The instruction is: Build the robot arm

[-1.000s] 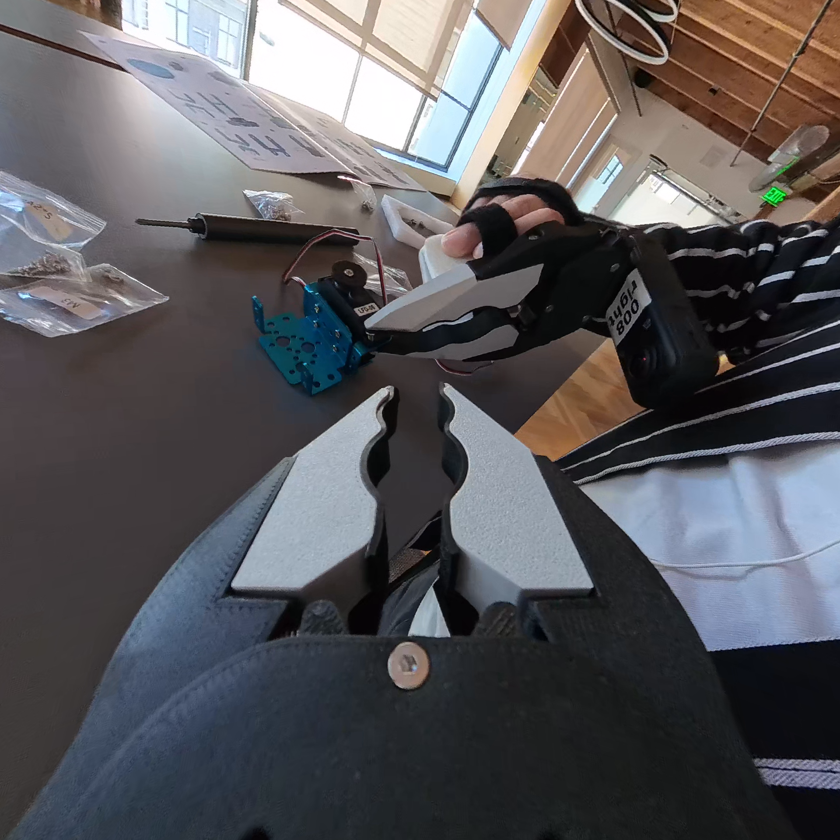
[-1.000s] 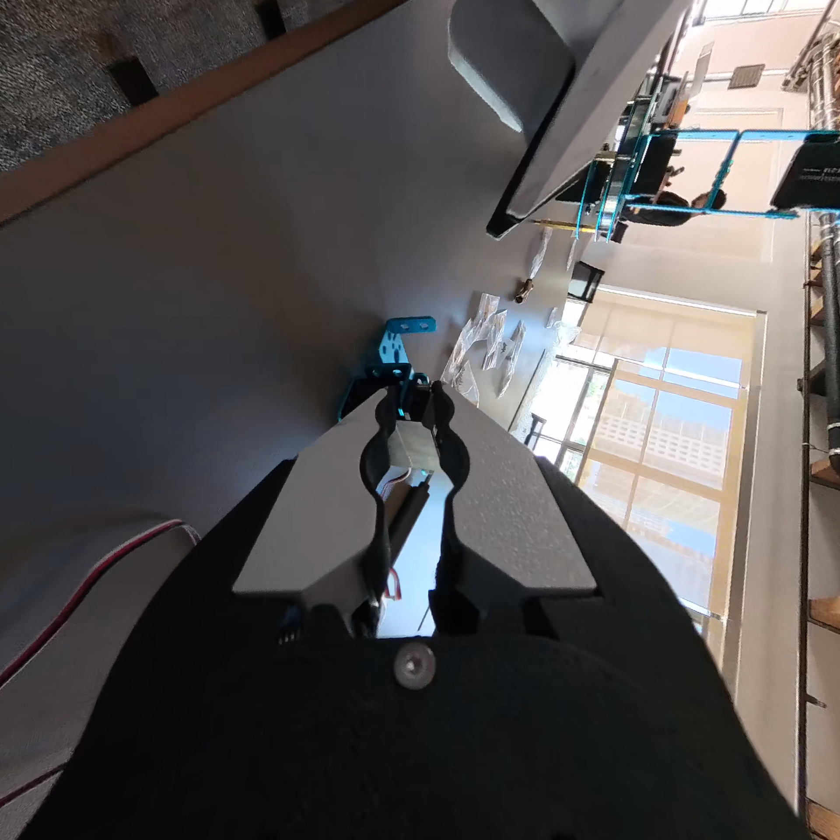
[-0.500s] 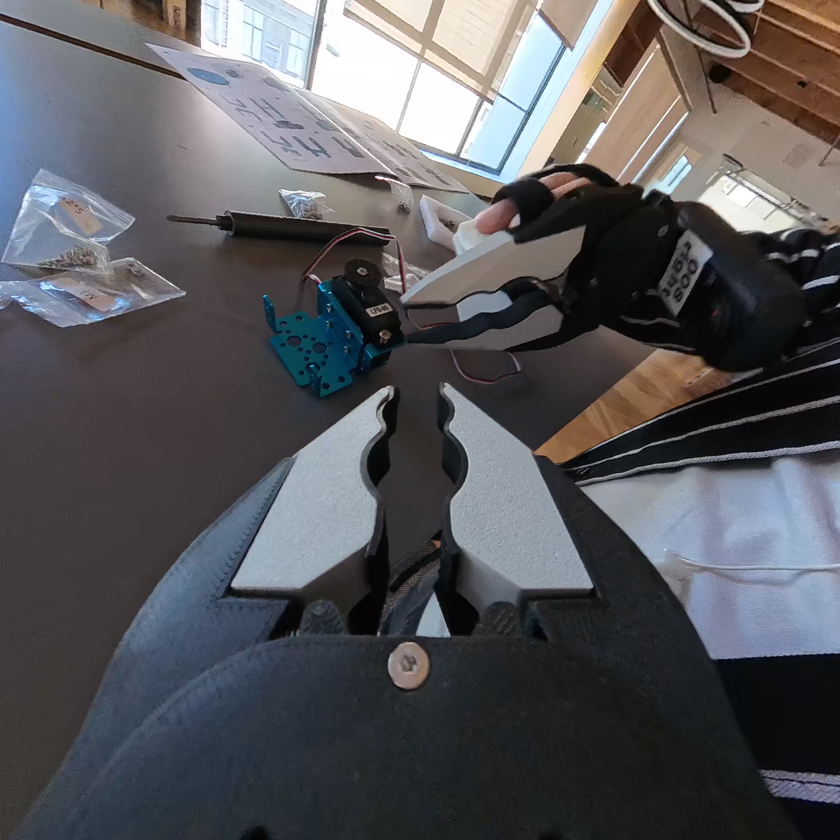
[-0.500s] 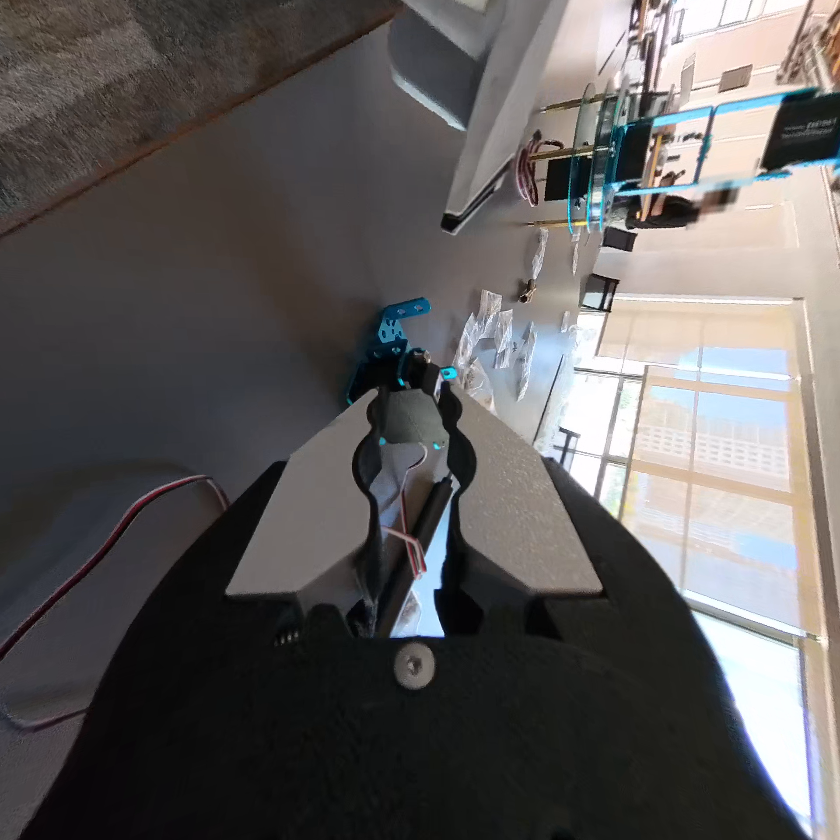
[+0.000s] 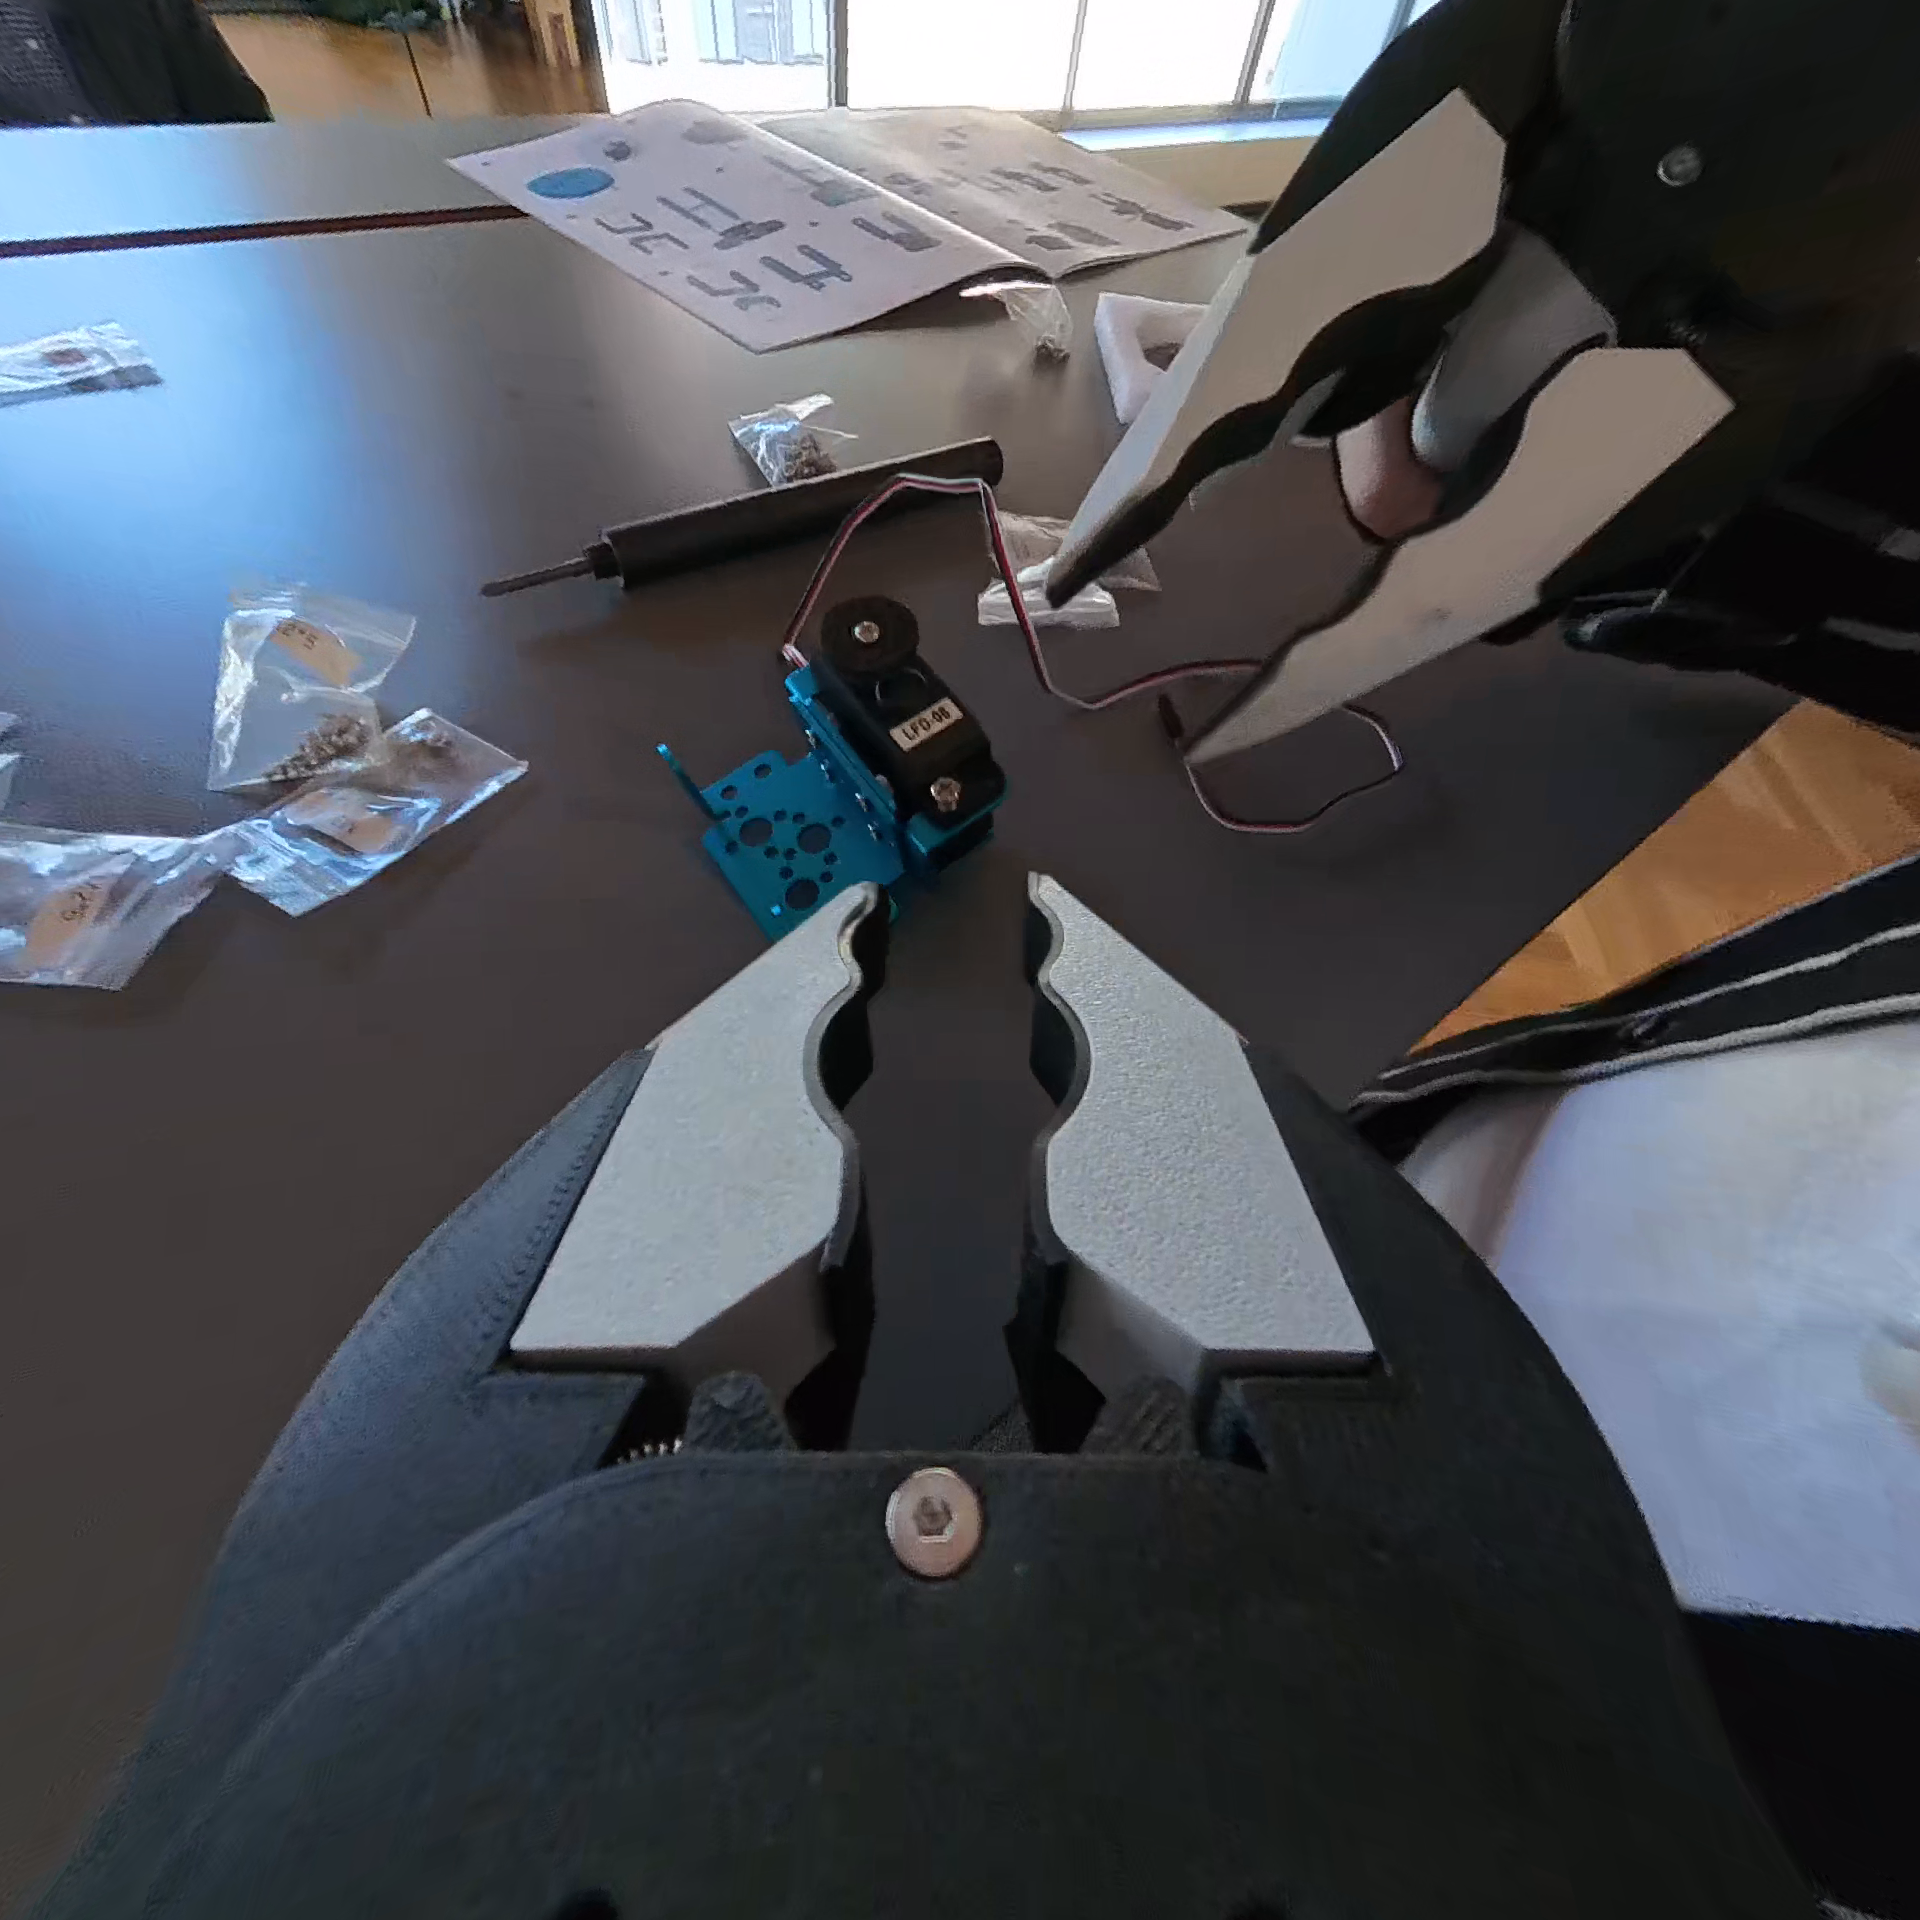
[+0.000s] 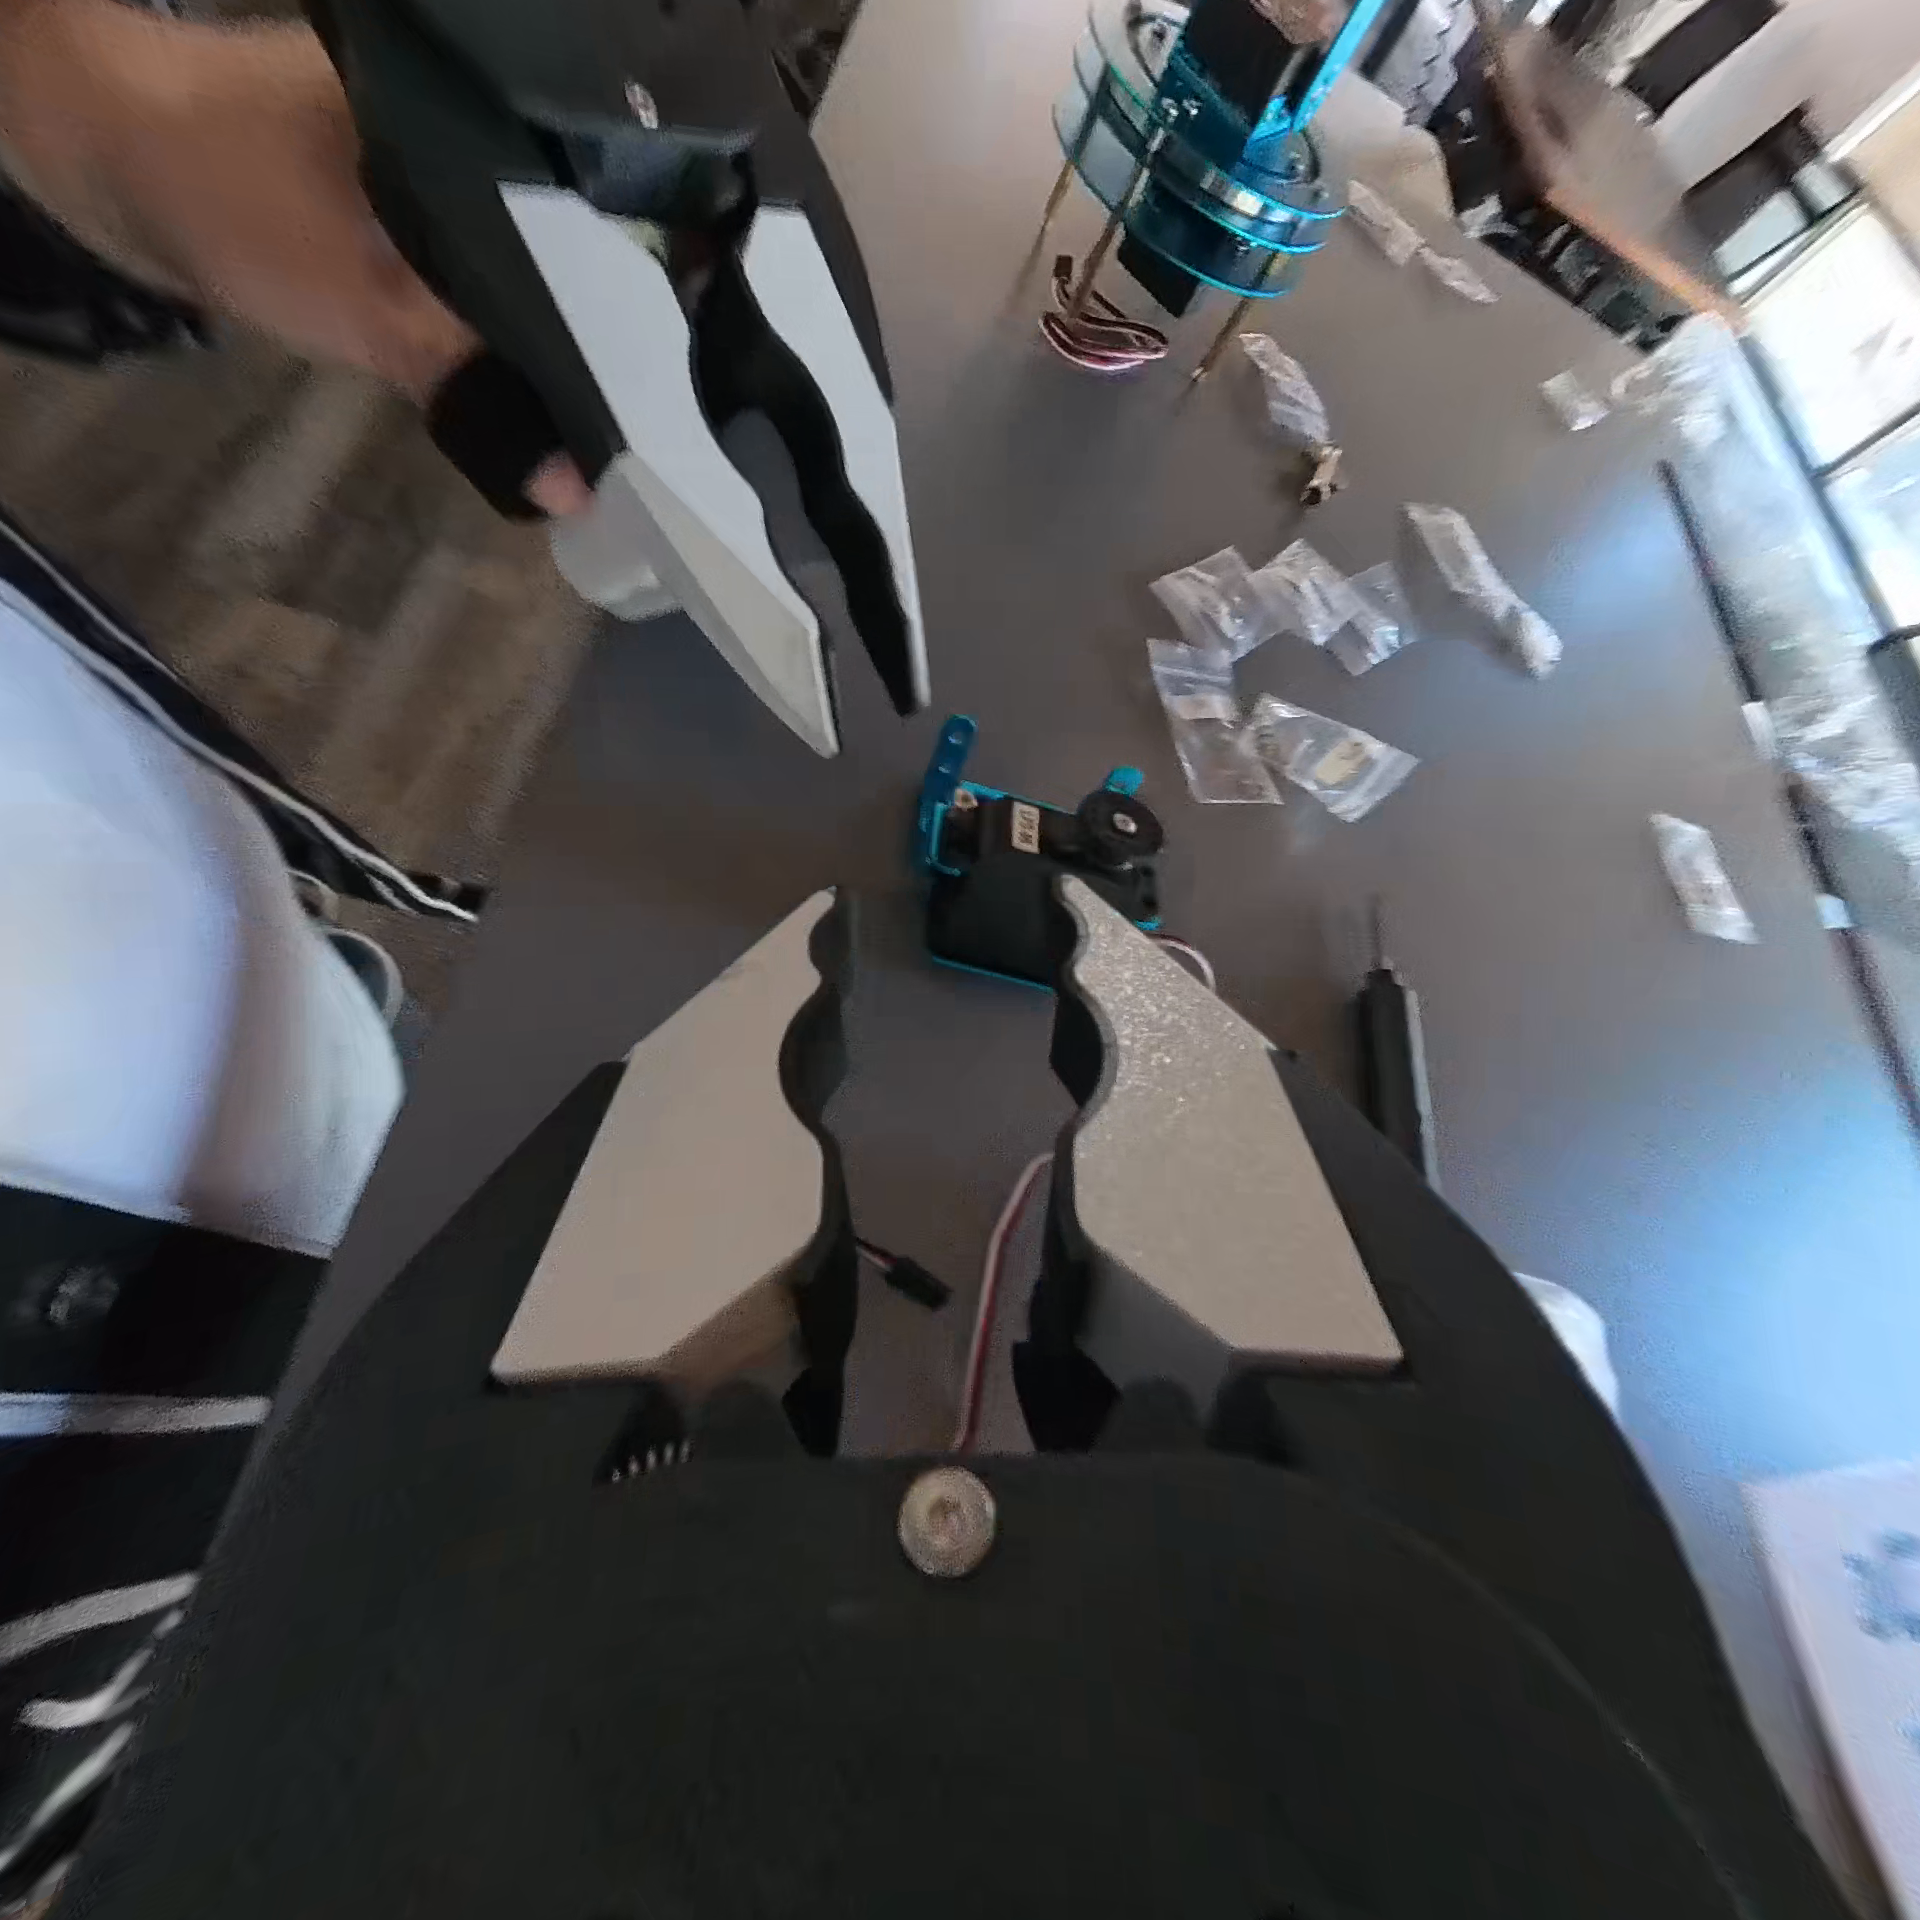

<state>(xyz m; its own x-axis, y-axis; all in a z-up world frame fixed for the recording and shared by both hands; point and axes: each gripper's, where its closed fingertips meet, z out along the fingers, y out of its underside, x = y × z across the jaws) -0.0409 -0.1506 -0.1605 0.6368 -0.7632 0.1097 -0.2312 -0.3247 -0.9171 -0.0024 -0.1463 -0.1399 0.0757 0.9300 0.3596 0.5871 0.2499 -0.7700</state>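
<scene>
Lying on the dark matte bench (image 5: 312, 1143) near its front edge, the black servo motor bolted into a blue perforated metal bracket (image 5: 862, 769) rests free of both claws, its round black horn facing up. The left gripper (image 5: 956, 914) hangs just short of the bracket with its grey fingers parted and nothing between them, so it is released. The right gripper (image 6: 951, 914) is likewise spread and empty; in its own view one finger overlaps the servo body, but whether it touches cannot be told. The servo's red, white and black lead (image 5: 1226, 727) trails loose across the bench toward that front edge, slack because nothing pulls on it.

A slim black screwdriver (image 5: 748, 525) lies flat behind the servo, and small clear bags of screws (image 5: 312, 707) sit toward the left, spread singly so each can be reached. An open printed instruction sheet (image 5: 831, 208) lies near the far edge, by the window. In the right wrist view a round blue-rimmed assembly on brass posts (image 6: 1195, 177) stands farther along the bench.
</scene>
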